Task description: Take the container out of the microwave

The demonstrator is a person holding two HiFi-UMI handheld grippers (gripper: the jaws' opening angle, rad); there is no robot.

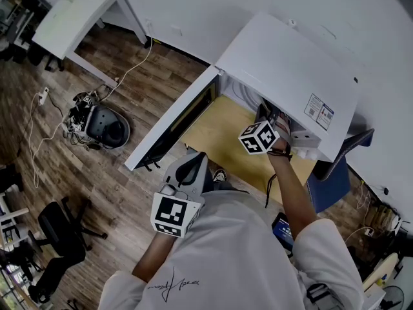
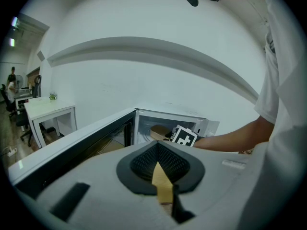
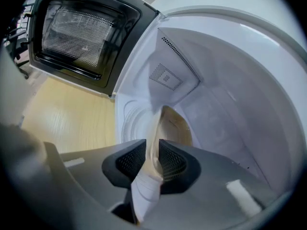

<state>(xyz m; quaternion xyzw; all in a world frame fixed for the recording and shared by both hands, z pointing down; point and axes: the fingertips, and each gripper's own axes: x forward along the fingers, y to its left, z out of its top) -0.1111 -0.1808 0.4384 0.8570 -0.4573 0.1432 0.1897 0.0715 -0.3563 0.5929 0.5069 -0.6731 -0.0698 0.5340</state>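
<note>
The white microwave (image 1: 290,63) stands on a wooden table (image 1: 216,134) with its door (image 1: 171,124) swung wide to the left. Inside, a shallow container (image 3: 175,126), brown within and white outside, rests on the cavity floor. My right gripper (image 3: 153,159) reaches into the cavity, its pads closed on the container's near wall. In the head view only its marker cube and wrist show, and the right gripper's tips (image 1: 274,115) are hidden by the microwave top. My left gripper (image 2: 160,164) hangs back in front of the door, shut and empty. From there the container (image 2: 158,132) shows past the right cube.
The open door (image 3: 81,32) juts out over the table's left edge. A blue chair (image 1: 332,179) stands to the right of the table. On the wooden floor lie a round grey device with cables (image 1: 103,124) and a black office chair (image 1: 61,228). A white desk (image 1: 77,15) stands far left.
</note>
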